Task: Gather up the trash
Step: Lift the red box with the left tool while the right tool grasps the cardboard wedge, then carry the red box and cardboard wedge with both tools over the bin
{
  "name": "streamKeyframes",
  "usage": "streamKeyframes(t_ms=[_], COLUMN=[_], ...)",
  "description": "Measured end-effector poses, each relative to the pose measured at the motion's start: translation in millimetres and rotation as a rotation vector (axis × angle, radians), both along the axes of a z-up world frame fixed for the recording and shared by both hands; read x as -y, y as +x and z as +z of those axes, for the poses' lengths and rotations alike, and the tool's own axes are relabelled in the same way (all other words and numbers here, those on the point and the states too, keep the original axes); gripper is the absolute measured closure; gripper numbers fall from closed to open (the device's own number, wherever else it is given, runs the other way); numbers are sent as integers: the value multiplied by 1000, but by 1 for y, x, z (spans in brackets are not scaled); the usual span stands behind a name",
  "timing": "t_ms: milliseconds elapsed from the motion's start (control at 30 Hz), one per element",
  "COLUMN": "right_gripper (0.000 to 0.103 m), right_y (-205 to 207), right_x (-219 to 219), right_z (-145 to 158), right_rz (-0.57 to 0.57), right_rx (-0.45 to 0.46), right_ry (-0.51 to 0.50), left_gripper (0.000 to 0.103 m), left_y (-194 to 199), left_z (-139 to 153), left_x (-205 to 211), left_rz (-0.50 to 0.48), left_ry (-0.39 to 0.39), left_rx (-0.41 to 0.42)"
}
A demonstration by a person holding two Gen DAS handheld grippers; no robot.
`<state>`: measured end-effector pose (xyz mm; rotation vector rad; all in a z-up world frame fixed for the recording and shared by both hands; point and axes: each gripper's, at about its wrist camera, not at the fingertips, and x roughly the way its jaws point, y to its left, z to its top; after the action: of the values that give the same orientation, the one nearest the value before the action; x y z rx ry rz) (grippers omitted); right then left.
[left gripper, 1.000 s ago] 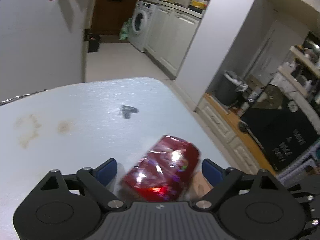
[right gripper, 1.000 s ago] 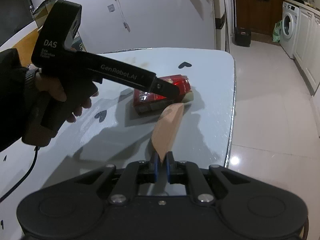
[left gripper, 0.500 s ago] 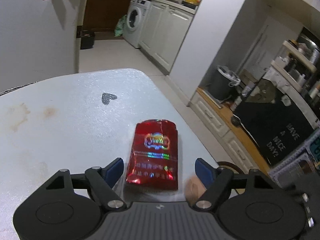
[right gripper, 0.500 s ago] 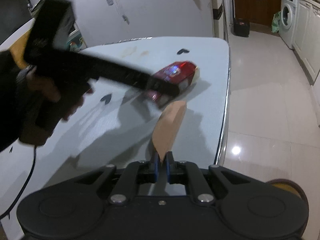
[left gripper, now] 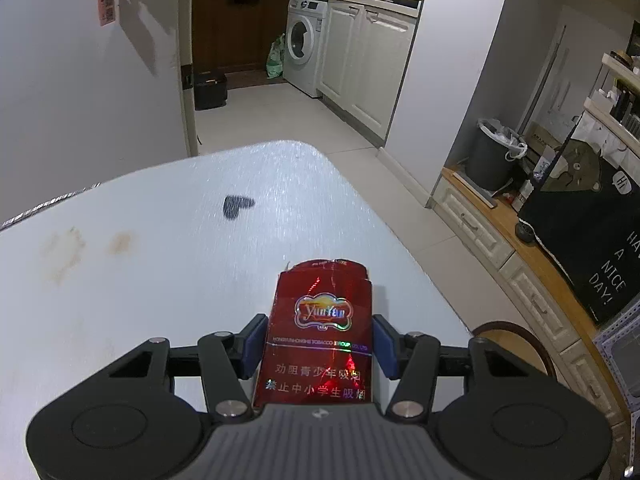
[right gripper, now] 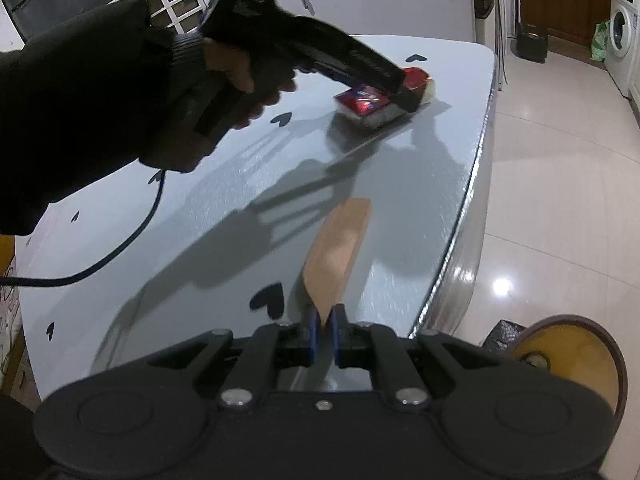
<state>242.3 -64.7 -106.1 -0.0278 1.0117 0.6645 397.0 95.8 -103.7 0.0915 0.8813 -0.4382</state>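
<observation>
A red cigarette pack point(left gripper: 320, 320) lies on the white table point(left gripper: 160, 264) near its right edge. My left gripper point(left gripper: 320, 340) straddles it, and the jaws are closing, with the blue pads point(left gripper: 256, 344) against the pack's two long sides. In the right wrist view the same pack point(right gripper: 362, 102) sits under the left gripper point(right gripper: 404, 92), which a hand in a dark sleeve point(right gripper: 80, 92) holds. My right gripper point(right gripper: 325, 320) is shut on a brown cardboard strip point(right gripper: 340, 240), which it holds above the table nearer its front.
A dark bin with a white liner point(left gripper: 494, 156) stands on the floor to the right, beside low cabinets. A round yellow stool point(right gripper: 572, 356) sits below the table's metal-rimmed edge point(right gripper: 472, 184). A black cable point(right gripper: 120, 248) trails across the table. Black heart marks and brown stains dot the top.
The left gripper's jaws have narrowed from wide apart to the pack's sides, and the pack now lies straight between them. The right gripper has drawn back from the pack with the brown strip.
</observation>
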Motion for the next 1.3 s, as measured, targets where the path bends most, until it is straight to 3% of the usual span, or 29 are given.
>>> streamKeyframes(t_ms=[100, 167, 267, 533, 867, 1300], right_gripper=[88, 74, 70, 71, 74, 75], right_y=[0, 3, 6, 23, 27, 16], right_x=[3, 0, -9, -26, -22, 2], right_z=[0, 1, 4, 3, 3, 34], right_rz=[-29, -44, -46, -138, -171, -182], right_rx=[-8, -2, 16, 33, 27, 71], right_ry=[13, 19, 11, -23, -6, 24], left_gripper=[48, 48, 48, 48, 49, 49], left_y=[-19, -33, -54, -98, -137, -172], left_z=[0, 0, 1, 5, 14, 46], left_x=[-9, -13, -22, -39, -43, -28], left_rz=[32, 49, 78, 167, 285, 327], left_ry=[-15, -13, -14, -13, -7, 37], left_rx=[-5, -4, -12, -42, -48, -10])
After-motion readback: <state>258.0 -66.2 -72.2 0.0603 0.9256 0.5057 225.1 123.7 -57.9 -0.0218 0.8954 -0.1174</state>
